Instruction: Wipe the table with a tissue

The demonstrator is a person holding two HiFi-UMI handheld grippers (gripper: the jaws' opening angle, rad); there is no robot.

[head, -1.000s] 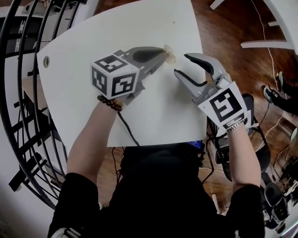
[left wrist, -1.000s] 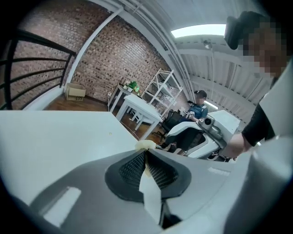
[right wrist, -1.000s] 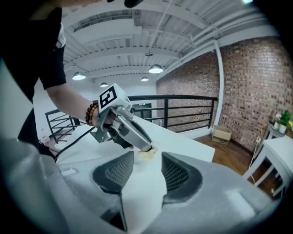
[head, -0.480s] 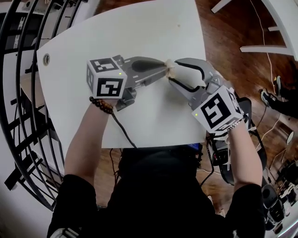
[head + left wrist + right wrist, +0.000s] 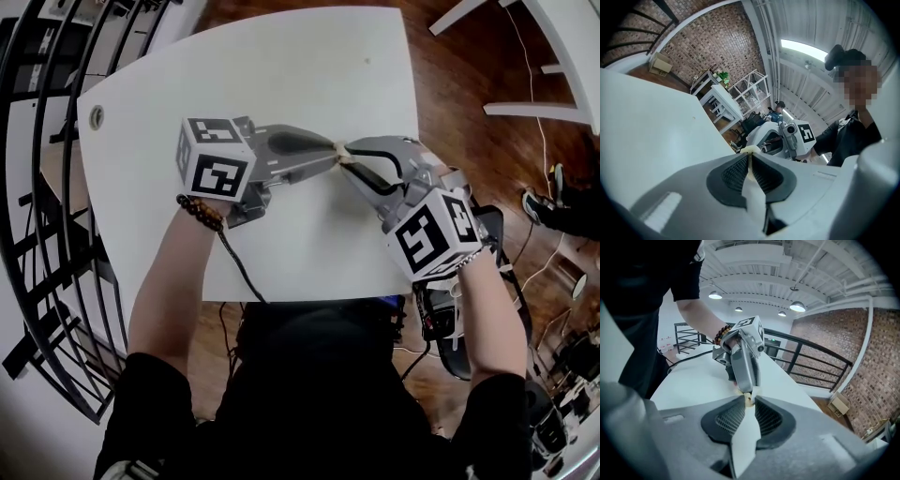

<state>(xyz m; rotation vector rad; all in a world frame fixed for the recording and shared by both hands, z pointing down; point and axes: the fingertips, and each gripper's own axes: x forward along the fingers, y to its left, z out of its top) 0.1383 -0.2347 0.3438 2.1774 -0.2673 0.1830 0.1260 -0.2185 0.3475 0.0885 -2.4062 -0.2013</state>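
Left tool (image 5: 334,151): comes in from the left over the white surface (image 5: 281,66); jaws nearly together, clamped on a small cream tissue (image 5: 341,148) at their very tips; they have just been easing apart slightly, with the tissue between the pads

Right tool (image 5: 350,153): meets the left tool tip to tip from the right; jaws have just been closing and now pinch the same tissue

Tissue: caught between both tools over the right half of the surface; no view settles whether it touches the surface

Head view only: marker cubes of both tools, left (image 5: 214,159) and right (image 5: 433,234); dark wooden floor (image 5: 469,56); black railing (image 5: 37,187) along the left edge

Left tool view only: ribbed pads (image 5: 736,172) closed on the cream wad, the right tool's body just behind it, a seated person (image 5: 777,111) far back in the room

Right tool view only: bead bracelet (image 5: 723,333) seen side-on at the left wrist, a brick wall (image 5: 876,380), a cardboard box (image 5: 840,404) at its foot, ceiling lamps (image 5: 797,306)
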